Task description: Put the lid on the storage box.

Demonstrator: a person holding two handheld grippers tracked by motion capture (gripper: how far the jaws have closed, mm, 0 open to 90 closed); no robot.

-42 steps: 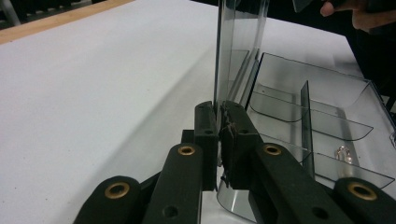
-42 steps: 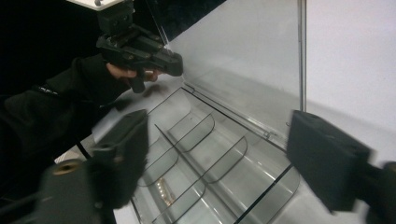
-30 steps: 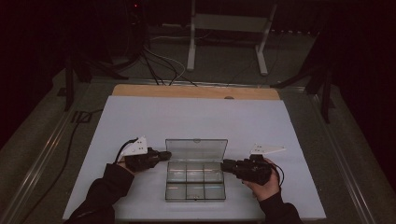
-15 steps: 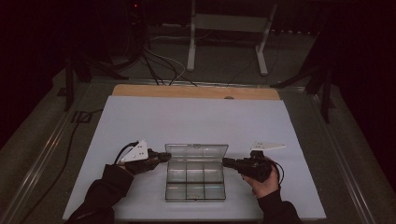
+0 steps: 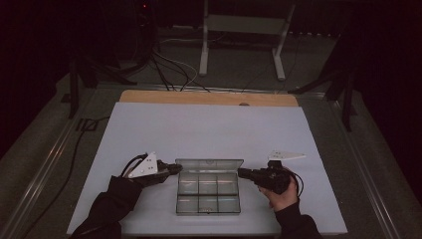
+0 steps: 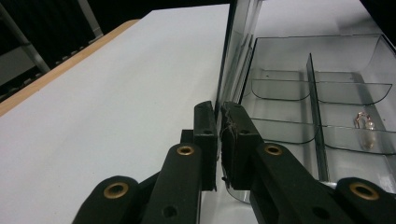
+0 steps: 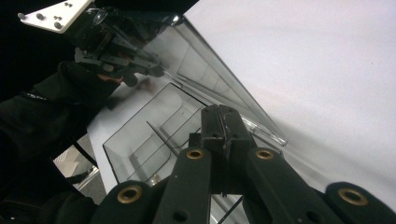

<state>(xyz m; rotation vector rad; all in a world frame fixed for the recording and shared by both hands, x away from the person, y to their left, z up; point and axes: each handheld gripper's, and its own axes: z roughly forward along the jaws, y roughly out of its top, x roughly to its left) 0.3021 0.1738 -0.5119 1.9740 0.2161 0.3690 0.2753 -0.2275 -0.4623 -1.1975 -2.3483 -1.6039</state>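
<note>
A clear plastic compartment box (image 5: 209, 194) sits near the front edge of the white table top. Its lid (image 5: 209, 166) stands raised on the far side. My left gripper (image 5: 176, 169) is at the lid's left corner, and in the left gripper view the jaws (image 6: 218, 109) are shut on the thin lid edge (image 6: 238, 46). A small copper-coloured piece (image 6: 364, 123) lies in one compartment. My right gripper (image 5: 241, 173) is shut, its tips (image 7: 220, 112) against the box's right side (image 7: 149, 135). Whether it pinches the wall is unclear.
The white sheet (image 5: 209, 129) covers the table, with a wooden strip (image 5: 209, 97) along the far edge. A cable (image 5: 74, 149) runs off the left side. Metal stand legs (image 5: 239, 40) rise behind the table in the dark.
The lid has swung up from lying back flat to standing nearly upright, carried by the left gripper. The right gripper stayed at the box's right side.
</note>
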